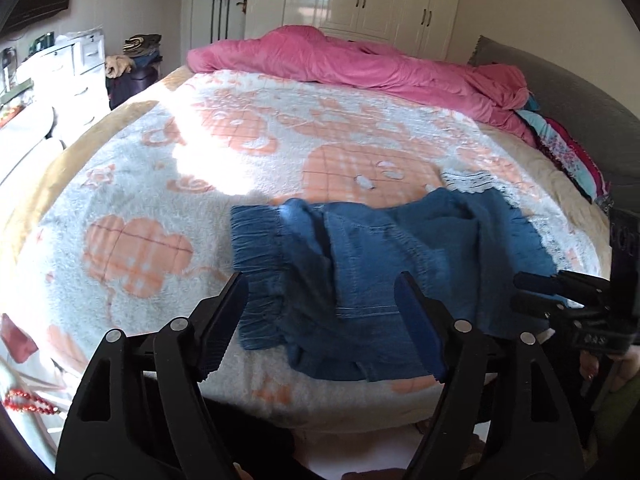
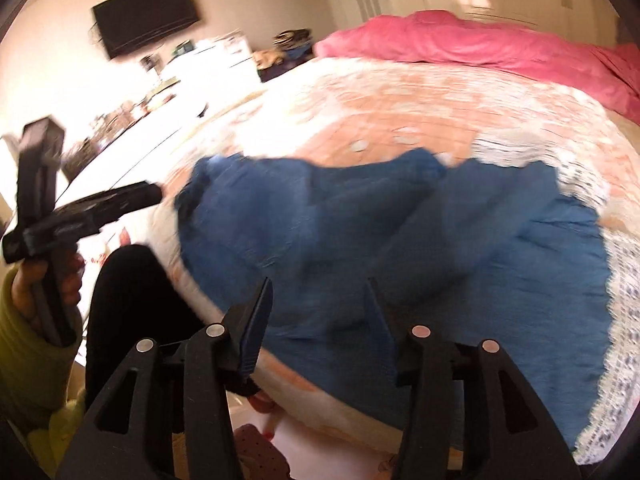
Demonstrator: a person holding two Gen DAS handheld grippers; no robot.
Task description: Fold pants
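Blue denim pants [image 1: 380, 248] lie folded near the front edge of the bed. Their gathered elastic waistband [image 1: 256, 240] points left and white lace trim [image 1: 468, 182] shows along the far right edge. My left gripper [image 1: 322, 284] hovers over the waistband end, jaws wide apart, with nothing pinched. In the right wrist view, which is blurred, the pants [image 2: 400, 240] fill the middle. My right gripper [image 2: 320, 286] is open above their near edge, pads clear of the cloth. Each gripper shows in the other's view: the right gripper [image 1: 536, 292] at the pants' right end, the left gripper [image 2: 148, 192] at the left.
A fleecy white and orange blanket [image 1: 160, 160] covers the bed, with a pink duvet [image 1: 360, 64] bunched at the far side. A grey headboard [image 1: 580, 92] stands right, white drawers [image 1: 80, 68] left. A hand in a green sleeve [image 2: 24, 320] holds the left gripper.
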